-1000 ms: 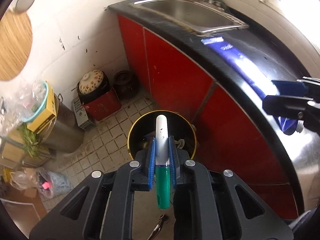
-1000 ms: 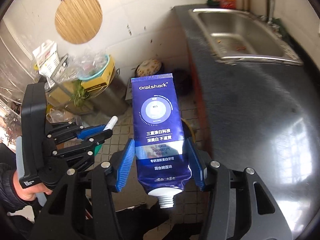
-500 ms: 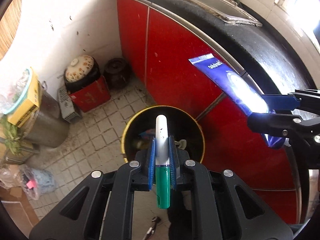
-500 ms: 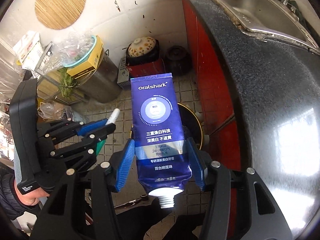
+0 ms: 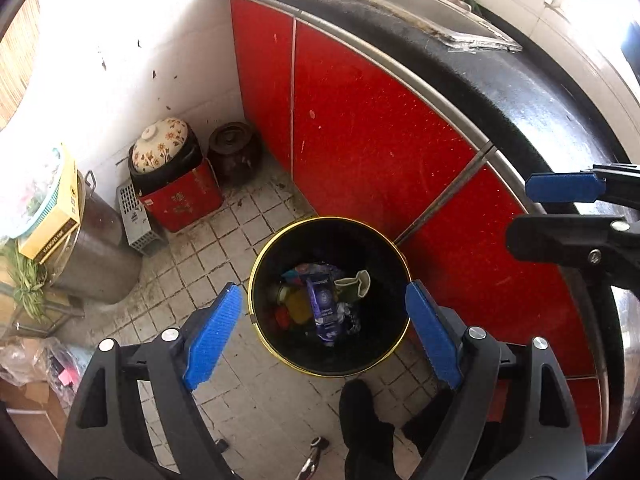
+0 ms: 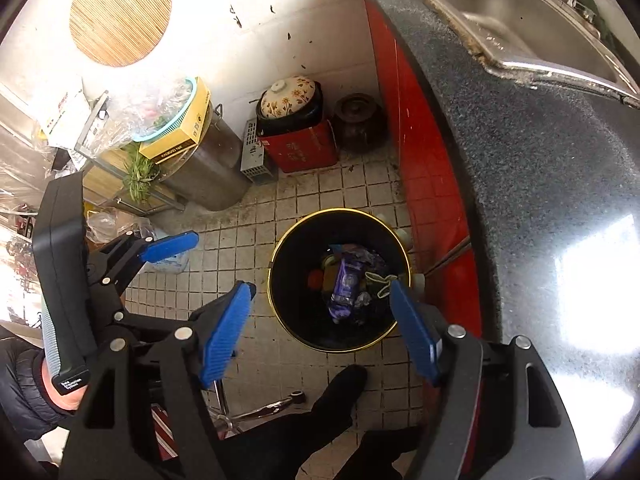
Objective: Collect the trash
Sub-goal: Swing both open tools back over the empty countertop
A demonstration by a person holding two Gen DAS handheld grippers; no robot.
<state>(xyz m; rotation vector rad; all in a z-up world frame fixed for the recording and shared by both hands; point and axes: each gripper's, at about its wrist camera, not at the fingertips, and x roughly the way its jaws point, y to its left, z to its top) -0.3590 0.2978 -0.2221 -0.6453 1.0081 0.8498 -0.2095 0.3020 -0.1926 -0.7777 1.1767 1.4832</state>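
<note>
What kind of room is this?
Most likely a home kitchen. There is a steel sink set in a dark countertop over red cabinet doors, and a lidded clay pot stands on the tiled floor.

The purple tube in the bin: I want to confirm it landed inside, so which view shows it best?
The left wrist view: the tube lies unobstructed atop the trash inside the bin. The right wrist view shows it smaller and crumpled-looking, though also inside the bin.
</note>
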